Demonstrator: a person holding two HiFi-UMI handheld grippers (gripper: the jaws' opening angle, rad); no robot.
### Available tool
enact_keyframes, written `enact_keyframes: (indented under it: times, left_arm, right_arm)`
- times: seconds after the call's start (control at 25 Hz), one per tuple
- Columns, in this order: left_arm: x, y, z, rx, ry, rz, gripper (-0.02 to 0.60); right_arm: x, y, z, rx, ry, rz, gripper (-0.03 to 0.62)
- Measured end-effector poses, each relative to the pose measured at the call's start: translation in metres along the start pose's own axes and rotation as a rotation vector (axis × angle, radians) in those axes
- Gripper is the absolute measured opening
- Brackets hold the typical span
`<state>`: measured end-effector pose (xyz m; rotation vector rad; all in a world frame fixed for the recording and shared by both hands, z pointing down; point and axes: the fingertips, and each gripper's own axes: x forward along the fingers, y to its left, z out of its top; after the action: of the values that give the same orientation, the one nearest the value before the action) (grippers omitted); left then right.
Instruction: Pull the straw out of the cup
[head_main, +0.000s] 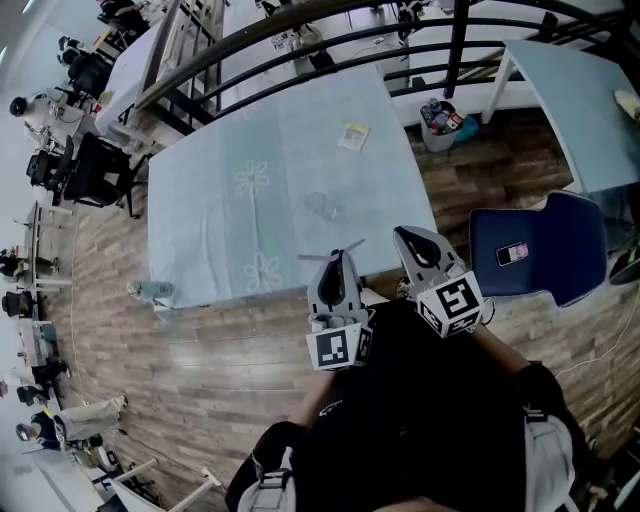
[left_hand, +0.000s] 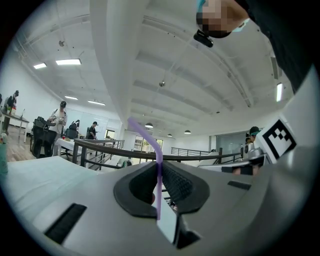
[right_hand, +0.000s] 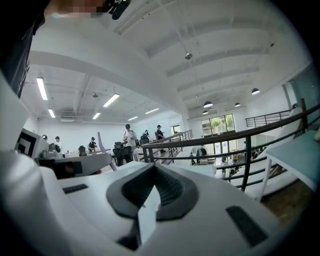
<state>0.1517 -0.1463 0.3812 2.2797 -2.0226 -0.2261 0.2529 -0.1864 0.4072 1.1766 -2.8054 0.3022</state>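
While clenched on straw (left_hand: 158, 160), just off tabletop's (head_main: 220, 240) near edge, apart from cup (head_main: 322, 207) near that edge: left gripper (left_hand: 161, 182), thin hold. Risks slip, swivel, drop on slackened pinch. Right gripper (right_hand: 154, 175) clenched, empty.

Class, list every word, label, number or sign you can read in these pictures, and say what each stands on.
No text can be read in any view.
Yellowish card on the table: print too small to read.
Left tool, right tool: square black-and-white markers only, no words.
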Motion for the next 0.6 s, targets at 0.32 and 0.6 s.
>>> enact_keyframes:
  times: [0.32,0.6]
  left_arm:
    - [0.001,-0.019,-0.007,0.025,0.037,-0.038,0.038]
    - [0.003,-0.018,-0.011,0.031,0.050,-0.020,0.038]
  right_arm:
    - [-0.004,-0.005,0.000,0.014,-0.004,-0.002,0.009]
    - [-0.004,-0.006,-0.002,0.005,0.003,0.020,0.008]
